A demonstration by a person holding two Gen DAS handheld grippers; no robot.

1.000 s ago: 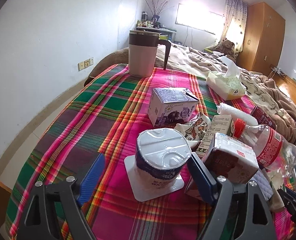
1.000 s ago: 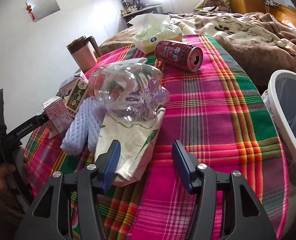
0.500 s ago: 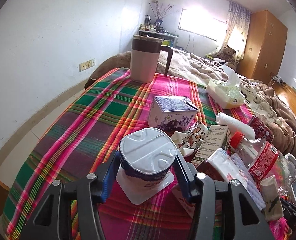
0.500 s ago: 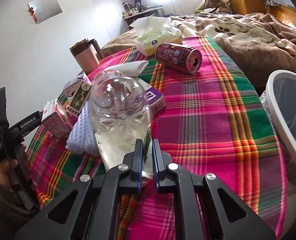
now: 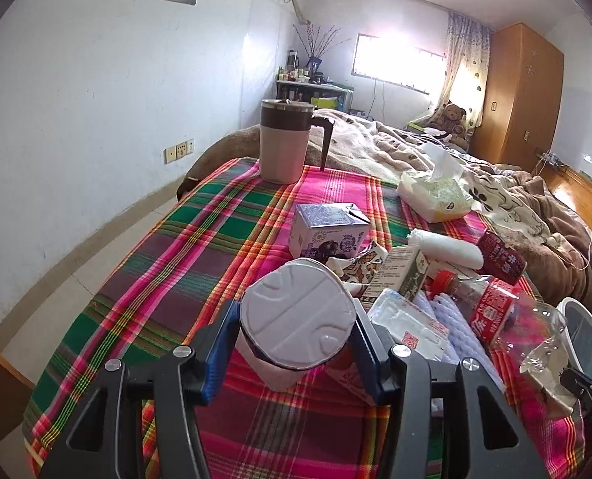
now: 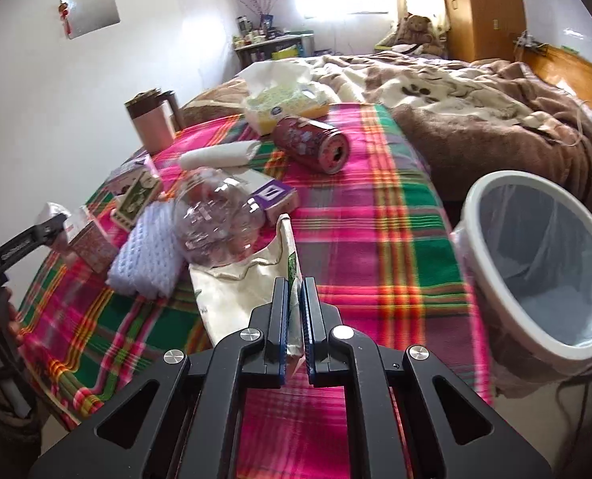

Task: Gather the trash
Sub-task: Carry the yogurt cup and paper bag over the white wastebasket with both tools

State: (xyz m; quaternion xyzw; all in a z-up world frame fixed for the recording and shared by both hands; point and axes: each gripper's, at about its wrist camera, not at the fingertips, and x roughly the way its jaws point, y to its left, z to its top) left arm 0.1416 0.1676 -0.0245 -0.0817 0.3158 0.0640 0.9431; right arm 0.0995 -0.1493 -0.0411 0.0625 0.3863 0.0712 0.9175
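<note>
In the left wrist view my left gripper [image 5: 294,319] is shut on a yogurt cup [image 5: 297,311] with a white foil lid, held just above the plaid tablecloth [image 5: 200,247]. In the right wrist view my right gripper [image 6: 294,295] is shut on the near edge of a cream paper bag [image 6: 236,295], which stands up between the pads. A clear plastic bottle [image 6: 216,223] lies on the bag's far end. A white-rimmed bin [image 6: 480,235] with a plastic liner stands off the table's right side.
The table also holds a red can [image 6: 311,147], a tissue pack [image 6: 284,103], a pink mug [image 6: 150,123], a purple milk carton [image 5: 327,231], a white foam net [image 6: 148,255] and small cartons. A bed with a brown blanket [image 6: 495,119] lies behind.
The left jaws closed around the yogurt cup and raised it off its white square mat. The right jaws closed on the paper bag's edge and drew it back, shifting the bottle.
</note>
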